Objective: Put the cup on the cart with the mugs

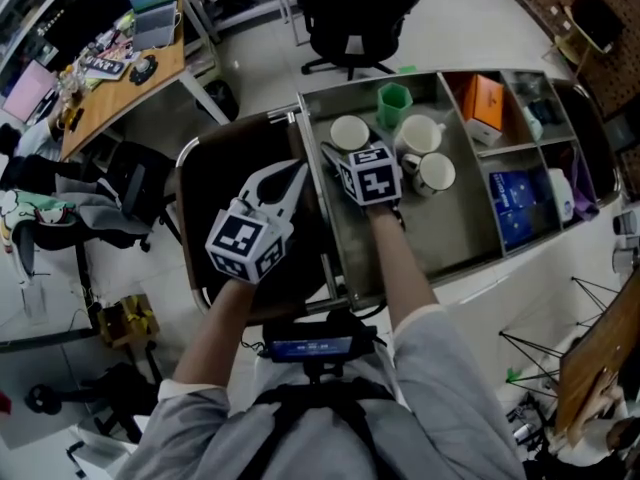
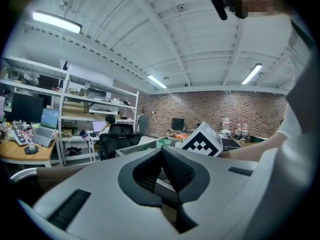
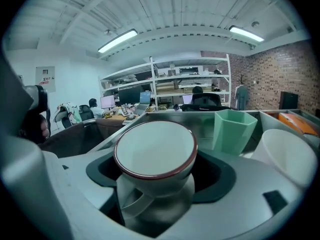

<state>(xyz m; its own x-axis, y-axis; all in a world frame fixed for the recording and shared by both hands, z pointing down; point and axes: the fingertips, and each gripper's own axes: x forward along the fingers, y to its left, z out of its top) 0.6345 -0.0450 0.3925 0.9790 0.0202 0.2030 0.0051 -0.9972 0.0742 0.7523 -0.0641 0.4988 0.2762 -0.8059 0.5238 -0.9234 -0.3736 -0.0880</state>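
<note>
Right tool grasping red-rimmed cup | I seat it flat on cart beside mugs, clear of green tumbler, before releasing | left tool clenched, empty

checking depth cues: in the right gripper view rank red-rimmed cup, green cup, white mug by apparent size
1. red-rimmed cup, though it is nearest the camera
2. white mug, partly hidden
3. green cup

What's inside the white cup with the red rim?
Nothing shows inside: the cup, gripped by the right gripper, is plain white and empty. What is under it can't be seen; the cup's own body and the jaws cover that.
</note>
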